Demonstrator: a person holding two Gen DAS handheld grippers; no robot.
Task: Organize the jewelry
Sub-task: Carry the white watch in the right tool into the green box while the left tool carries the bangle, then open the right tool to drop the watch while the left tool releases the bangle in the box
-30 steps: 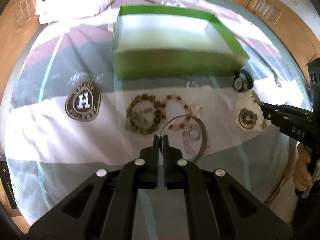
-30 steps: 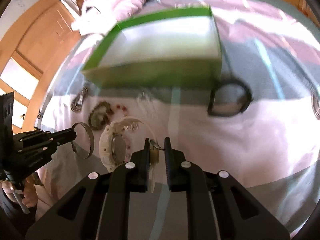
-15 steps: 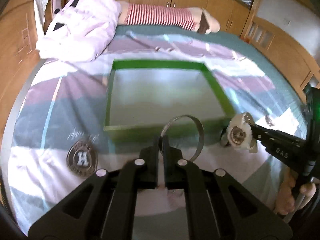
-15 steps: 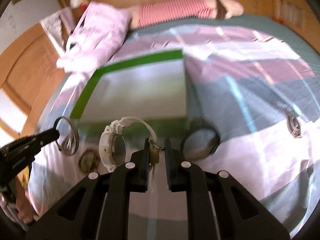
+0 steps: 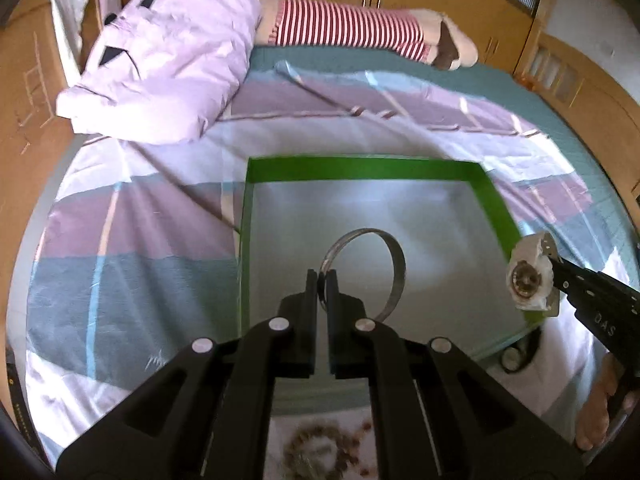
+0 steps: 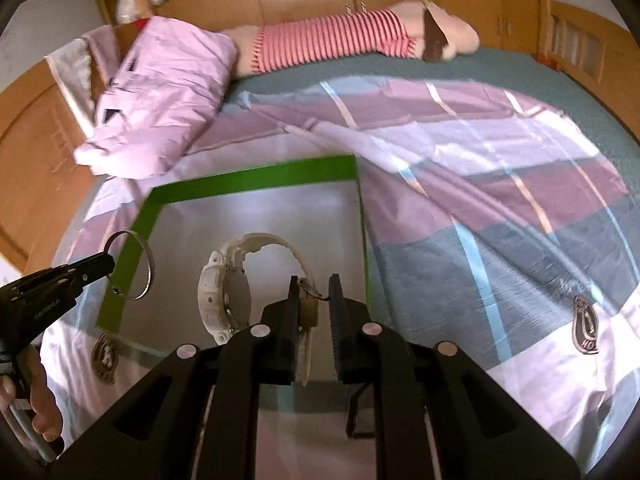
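My left gripper (image 5: 321, 278) is shut on a silver bangle (image 5: 394, 264) and holds it above the inside of the green box (image 5: 360, 167). My right gripper (image 6: 314, 288) is shut on the strap of a white watch (image 6: 218, 300) and holds it over the same box (image 6: 256, 182). In the left wrist view the watch (image 5: 528, 280) hangs at the box's right wall. In the right wrist view the bangle (image 6: 138, 264) hangs over the box's left wall.
The box sits on a striped bedsheet (image 5: 140, 232). Bead bracelets (image 5: 320, 454) lie on the sheet below the left gripper. A black watch (image 5: 516, 356) lies by the box's near right corner. A pink pillow (image 5: 168, 52) and a striped bolster (image 5: 348, 28) lie at the head.
Both grippers rose from the sheet and moved forward over the box, carrying the bangle and the white watch. The bead bracelets stayed on the sheet.
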